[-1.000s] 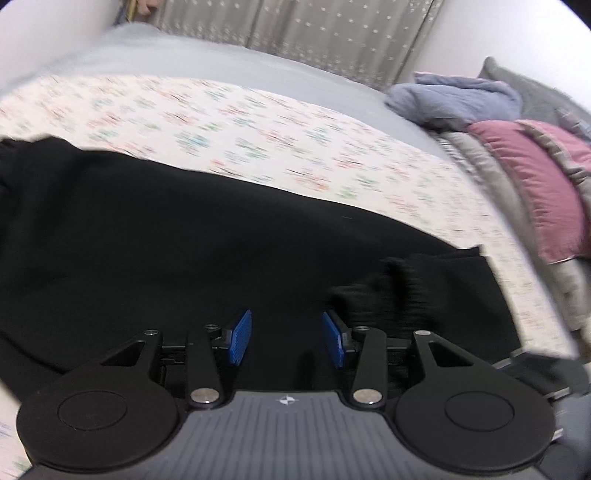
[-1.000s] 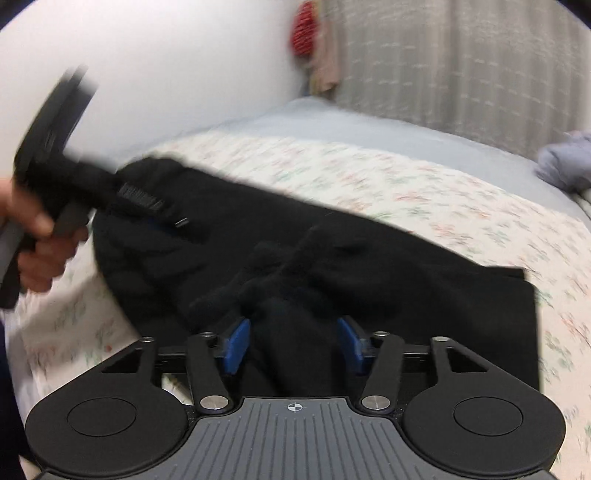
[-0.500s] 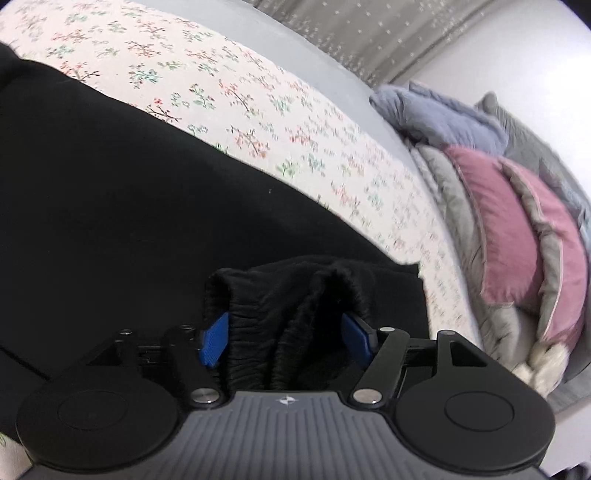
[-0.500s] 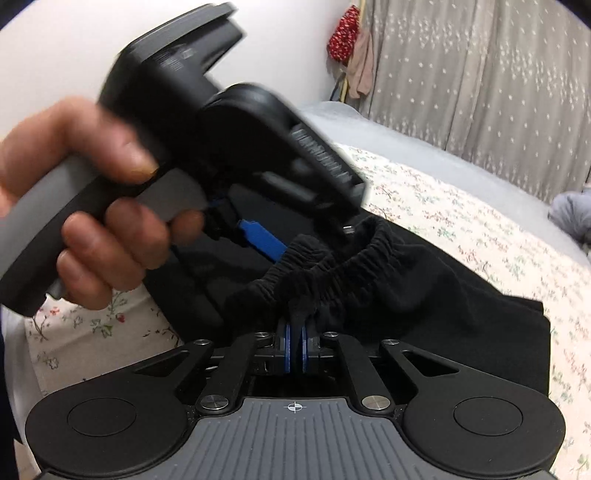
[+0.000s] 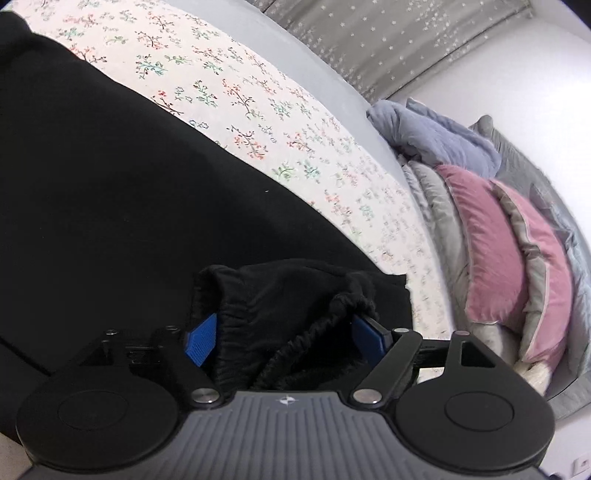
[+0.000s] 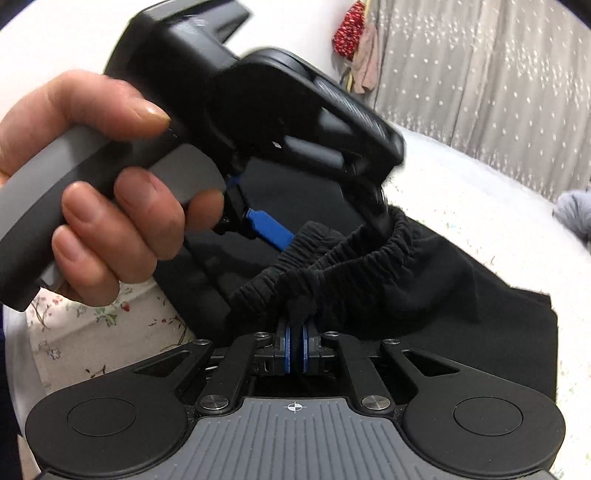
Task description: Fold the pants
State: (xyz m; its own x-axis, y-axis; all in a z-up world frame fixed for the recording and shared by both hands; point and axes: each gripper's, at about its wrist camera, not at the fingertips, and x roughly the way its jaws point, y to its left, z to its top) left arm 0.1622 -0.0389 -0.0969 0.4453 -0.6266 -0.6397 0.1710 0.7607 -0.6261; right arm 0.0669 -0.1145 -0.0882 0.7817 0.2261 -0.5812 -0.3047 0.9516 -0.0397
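Observation:
Black pants (image 5: 110,192) lie spread on the flowered bed sheet (image 5: 236,92). Their gathered elastic waistband (image 5: 280,317) sits bunched between the blue pads of my left gripper (image 5: 286,338), whose jaws stand wide apart around it. My right gripper (image 6: 294,349) is shut on the same waistband (image 6: 325,258), pinching a fold between its blue pads. In the right wrist view the left gripper (image 6: 332,225) is held by a hand (image 6: 103,192) just above the waistband, one blue finger (image 6: 271,230) touching the cloth.
Pink and grey pillows (image 5: 498,258) and a lilac blanket (image 5: 436,140) are piled at the bed's right end. Grey curtains (image 6: 498,74) hang behind the bed. A red item (image 6: 349,31) hangs by the wall.
The left gripper swung over to the waistband, which now sits between its open jaws. The right gripper closed on the waistband and stays shut on it, lifting it slightly.

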